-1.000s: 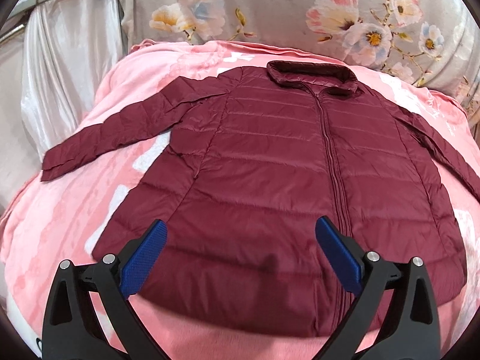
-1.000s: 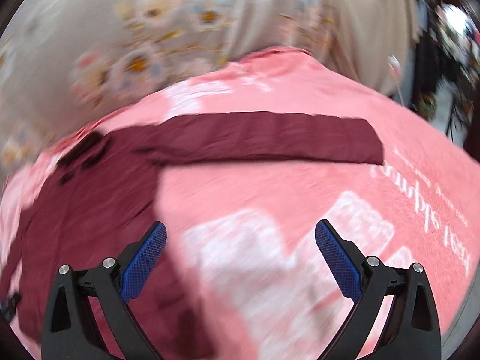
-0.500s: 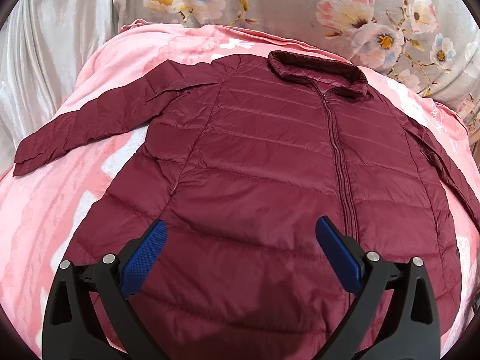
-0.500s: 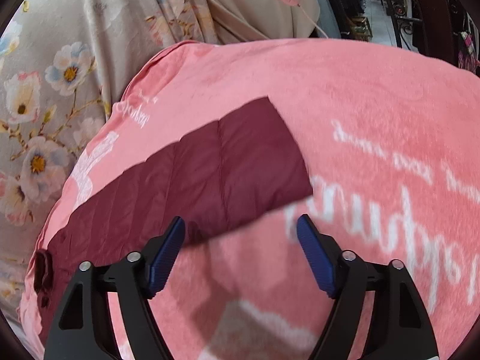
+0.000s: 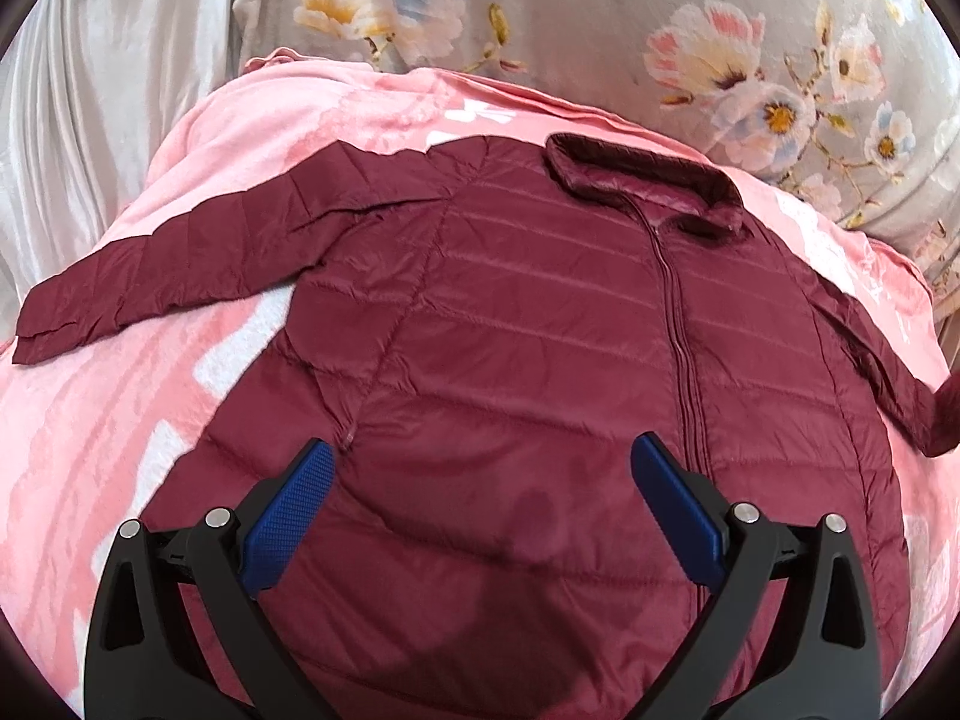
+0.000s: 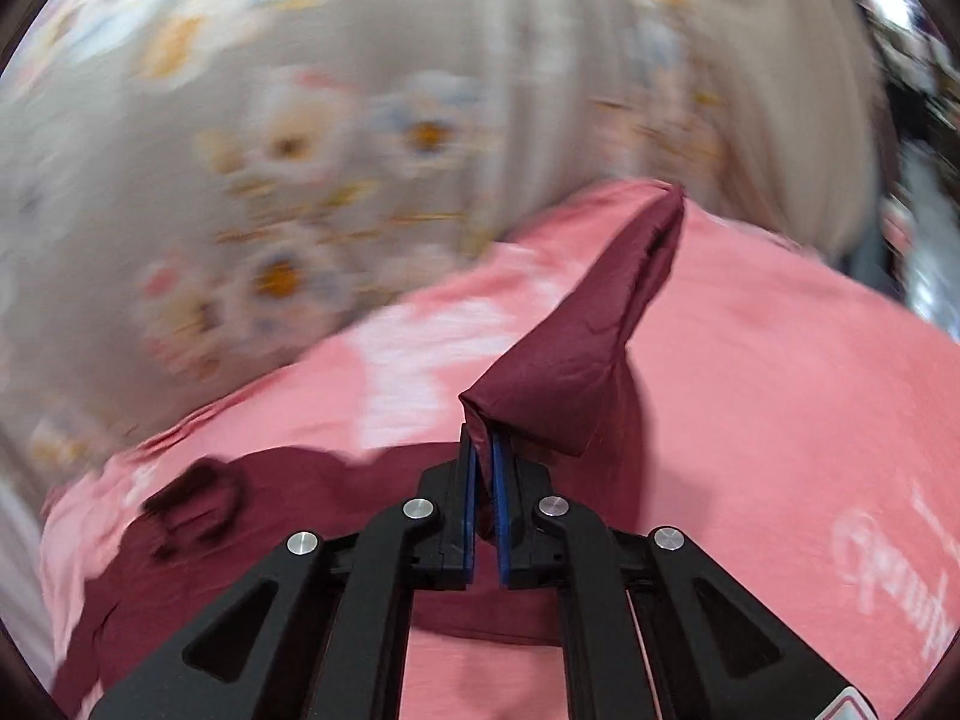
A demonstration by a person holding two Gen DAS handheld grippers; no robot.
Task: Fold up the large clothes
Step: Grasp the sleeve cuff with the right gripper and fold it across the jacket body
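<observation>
A maroon quilted jacket [image 5: 540, 330] lies face up and zipped on a pink blanket [image 5: 90, 420], collar at the far side. Its left sleeve [image 5: 150, 282] stretches out flat. My left gripper [image 5: 480, 456] hovers open over the jacket's lower front, with nothing between its blue pads. In the right wrist view, which is blurred, my right gripper [image 6: 483, 438] is closing, and its pads pinch the cuff of the right sleeve [image 6: 588, 348]. That sleeve is lifted off the blanket [image 6: 780, 420] and hangs from the jaws. The jacket body [image 6: 270, 540] lies lower left there.
A floral cloth [image 5: 720, 30] rises behind the blanket, and a silvery drape [image 5: 90, 90] hangs at the far left. The blanket has white lettering [image 6: 870, 570] on its right part. Dark room clutter [image 6: 918, 60] shows past the right edge.
My right gripper has shut on the sleeve cuff, raised it off the blanket and swung left towards the jacket body. My left gripper has moved in closer over the jacket, still open.
</observation>
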